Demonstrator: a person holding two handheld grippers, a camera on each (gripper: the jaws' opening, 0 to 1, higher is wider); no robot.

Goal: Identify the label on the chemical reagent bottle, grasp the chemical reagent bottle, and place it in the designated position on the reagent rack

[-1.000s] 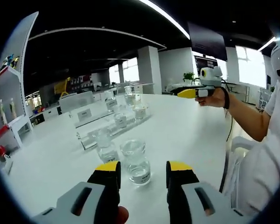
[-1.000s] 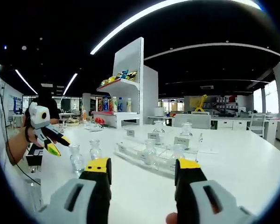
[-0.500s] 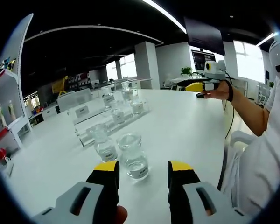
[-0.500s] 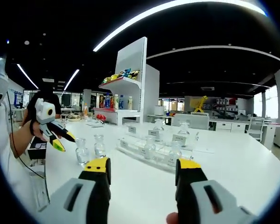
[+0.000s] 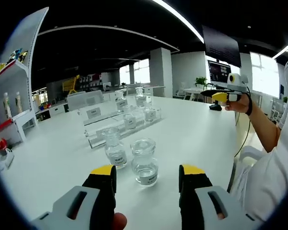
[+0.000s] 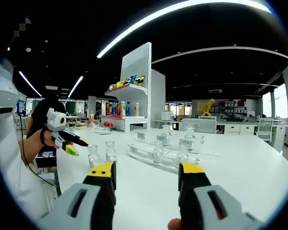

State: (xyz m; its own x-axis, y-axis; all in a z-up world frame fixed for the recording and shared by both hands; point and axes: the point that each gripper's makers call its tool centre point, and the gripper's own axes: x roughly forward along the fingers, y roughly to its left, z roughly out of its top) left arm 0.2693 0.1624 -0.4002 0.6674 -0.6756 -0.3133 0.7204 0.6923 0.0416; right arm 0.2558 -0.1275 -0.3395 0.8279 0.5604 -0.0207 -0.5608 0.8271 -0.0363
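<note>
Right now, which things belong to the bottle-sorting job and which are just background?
Job:
near reagent bottle
second reagent bottle
clear reagent rack
left tool
right tool

Background:
white table
display shelf with drinks
wall screen

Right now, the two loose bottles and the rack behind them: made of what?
Both reagent bottles look like clear glass: see-through, glossy highlights, with a small white label each. The reagent rack looks like clear acrylic or glass, its edges catching the light; which of the two is open.
</note>
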